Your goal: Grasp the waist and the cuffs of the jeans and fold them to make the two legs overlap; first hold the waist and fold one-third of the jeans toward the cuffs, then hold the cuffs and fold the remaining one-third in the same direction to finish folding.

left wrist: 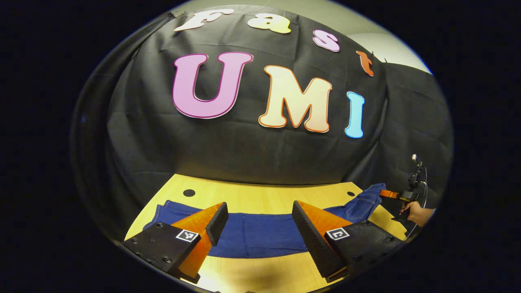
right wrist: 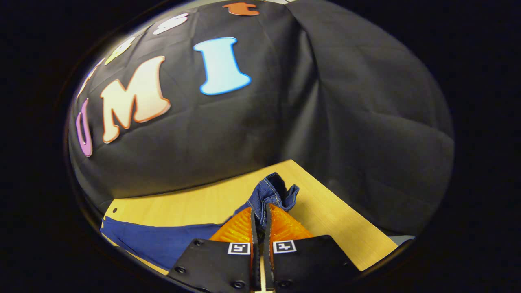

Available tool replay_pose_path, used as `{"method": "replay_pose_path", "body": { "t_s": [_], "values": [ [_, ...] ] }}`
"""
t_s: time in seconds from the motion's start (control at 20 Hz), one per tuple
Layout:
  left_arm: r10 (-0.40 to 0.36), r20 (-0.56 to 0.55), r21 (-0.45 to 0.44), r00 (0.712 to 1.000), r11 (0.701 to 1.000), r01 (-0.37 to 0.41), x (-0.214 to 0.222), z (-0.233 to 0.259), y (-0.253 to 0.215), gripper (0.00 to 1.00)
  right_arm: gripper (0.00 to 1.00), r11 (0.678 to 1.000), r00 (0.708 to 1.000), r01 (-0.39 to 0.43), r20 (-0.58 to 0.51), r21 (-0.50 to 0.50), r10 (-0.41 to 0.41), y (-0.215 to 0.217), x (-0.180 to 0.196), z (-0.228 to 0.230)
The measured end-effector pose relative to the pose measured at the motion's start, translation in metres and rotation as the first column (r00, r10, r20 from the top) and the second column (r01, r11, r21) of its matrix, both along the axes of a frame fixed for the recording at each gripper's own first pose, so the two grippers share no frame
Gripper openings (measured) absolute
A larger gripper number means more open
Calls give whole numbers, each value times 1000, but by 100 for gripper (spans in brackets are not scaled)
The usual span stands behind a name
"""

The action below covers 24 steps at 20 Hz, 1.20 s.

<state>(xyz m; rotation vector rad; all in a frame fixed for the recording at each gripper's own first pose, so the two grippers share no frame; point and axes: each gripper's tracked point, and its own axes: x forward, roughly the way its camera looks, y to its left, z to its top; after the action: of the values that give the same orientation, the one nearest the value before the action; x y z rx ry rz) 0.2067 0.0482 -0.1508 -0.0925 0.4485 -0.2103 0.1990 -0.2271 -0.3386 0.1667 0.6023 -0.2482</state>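
Dark blue jeans (left wrist: 260, 234) lie stretched across the wooden table (left wrist: 260, 191), legs running left and the waist at the right. My left gripper (left wrist: 260, 217) hovers open just above the middle of the legs, nothing between its fingers. In the right gripper view, my right gripper (right wrist: 260, 213) is shut on the jeans' waist (right wrist: 270, 193), and the denim bunches up past the fingertips and lifts off the table. The left gripper view also shows the right gripper (left wrist: 392, 194) far right, held by a hand (left wrist: 415, 211), at the waist end with its back pocket (left wrist: 364, 201).
The table's far edge meets the black cloth wall (left wrist: 260, 154). Two round holes (left wrist: 189, 192) sit near the table's back corners. Bare wood (right wrist: 333, 211) lies to the right of the waist, ending at the table's right edge.
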Motion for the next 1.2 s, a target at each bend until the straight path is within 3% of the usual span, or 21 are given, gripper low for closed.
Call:
{"method": "replay_pose_path", "body": {
  "t_s": [0.2, 0.5, 0.85, 1.2],
  "values": [
    [20, -16, -2, 1000, 1000, -20, 0, -2, 38, 98, 6, 994, 992, -106, 70, -41, 109, 54, -2, 49],
    [31, -40, -5, 999, 1000, -31, -3, -7, 90, 98, 6, 982, 975, -186, 122, -30, 188, 52, -42, 109],
    [22, -84, 7, 996, 1000, -22, -10, -20, 153, 98, 8, 964, 951, -265, 171, 28, 256, 140, -42, 110],
    [-7, -113, 33, 994, 999, 11, -18, -33, 209, 98, 6, 939, 931, -341, 156, 54, 329, 256, -65, 76]
  ]
}}
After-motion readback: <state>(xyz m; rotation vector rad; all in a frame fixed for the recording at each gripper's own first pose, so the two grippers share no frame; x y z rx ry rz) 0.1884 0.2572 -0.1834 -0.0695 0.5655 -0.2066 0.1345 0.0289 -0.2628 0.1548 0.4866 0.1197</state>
